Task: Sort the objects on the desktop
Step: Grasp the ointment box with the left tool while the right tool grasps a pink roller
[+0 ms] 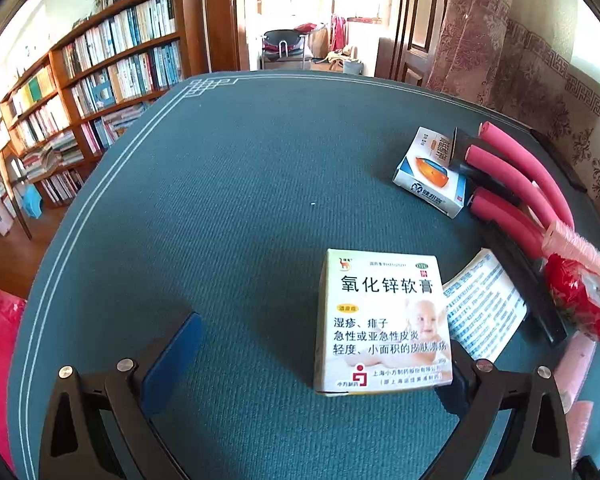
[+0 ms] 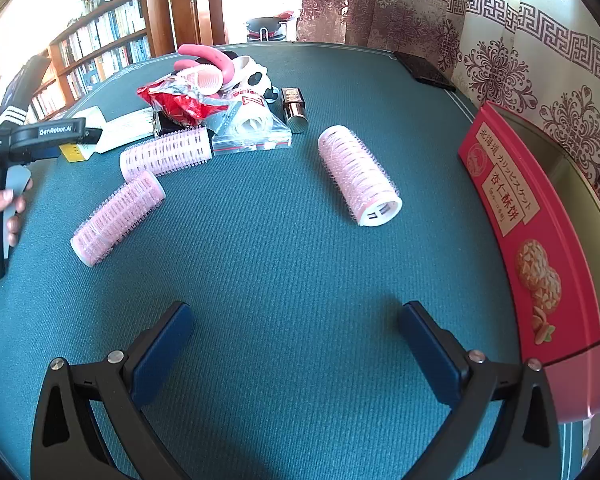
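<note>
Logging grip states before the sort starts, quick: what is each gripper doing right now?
Left gripper: open, holding nothing; the ointment box lies by its right finger.
Right gripper: open, holding nothing.

surface: green table mat [image 2: 284,264] | on it: ointment box [image 1: 384,320], three pink hair rollers [image 2: 358,176], biscuit tin [image 2: 540,264]

A: Left wrist view. Ointment box [image 1: 382,322] on tabletop [image 1: 240,184], near right. Leaflet [image 1: 482,306] just right of it. Second box [image 1: 430,174] farther back, foam tubes [image 1: 520,184] at its right.

B: Right wrist view. One roller [image 2: 358,176] lies alone at centre. Two rollers [image 2: 140,184] to its left. Bag pile [image 2: 220,108] behind those two. Biscuit tin [image 2: 536,248] along the tabletop's right edge. Bookshelf [image 2: 100,48] beyond, at left.
</note>
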The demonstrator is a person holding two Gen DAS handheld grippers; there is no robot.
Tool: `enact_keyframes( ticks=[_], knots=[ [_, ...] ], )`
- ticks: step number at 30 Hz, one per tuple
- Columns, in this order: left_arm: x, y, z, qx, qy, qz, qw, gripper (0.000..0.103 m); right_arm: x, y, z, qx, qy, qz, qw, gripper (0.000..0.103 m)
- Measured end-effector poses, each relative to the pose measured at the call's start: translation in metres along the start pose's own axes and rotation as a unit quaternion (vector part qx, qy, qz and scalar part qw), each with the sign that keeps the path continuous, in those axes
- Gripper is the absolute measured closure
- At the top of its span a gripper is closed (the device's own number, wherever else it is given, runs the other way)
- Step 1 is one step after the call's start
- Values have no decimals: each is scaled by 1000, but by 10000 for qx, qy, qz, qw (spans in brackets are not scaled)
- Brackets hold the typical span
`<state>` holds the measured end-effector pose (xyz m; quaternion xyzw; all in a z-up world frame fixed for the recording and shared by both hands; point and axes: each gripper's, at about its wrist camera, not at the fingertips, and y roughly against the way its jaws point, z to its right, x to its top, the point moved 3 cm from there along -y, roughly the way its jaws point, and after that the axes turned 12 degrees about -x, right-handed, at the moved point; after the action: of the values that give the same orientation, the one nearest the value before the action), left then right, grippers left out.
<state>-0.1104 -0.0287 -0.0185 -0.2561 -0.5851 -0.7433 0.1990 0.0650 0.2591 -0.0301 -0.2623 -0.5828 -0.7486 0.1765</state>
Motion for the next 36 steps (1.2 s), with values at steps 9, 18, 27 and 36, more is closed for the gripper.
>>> enact_keyframes(
  ticks=[9, 18, 27, 36],
  knots=[
    [1, 5, 1, -186, -109, 114, 9997, 14, 11, 11, 0, 78, 115, 383, 9992, 1],
    [2, 7, 3, -328, -242, 138, 9991, 29, 59, -3, 26, -290, -89, 670, 9973, 26],
    [3, 12, -2, -550, -76, 181, 9983, 40, 67, -41, 31, 79, -162, 291, 9994, 71],
    [-3, 19, 2, -533, -40, 228, 9983, 56, 60, -7, 32, 341, -325, 641, 9968, 71]
  ],
)
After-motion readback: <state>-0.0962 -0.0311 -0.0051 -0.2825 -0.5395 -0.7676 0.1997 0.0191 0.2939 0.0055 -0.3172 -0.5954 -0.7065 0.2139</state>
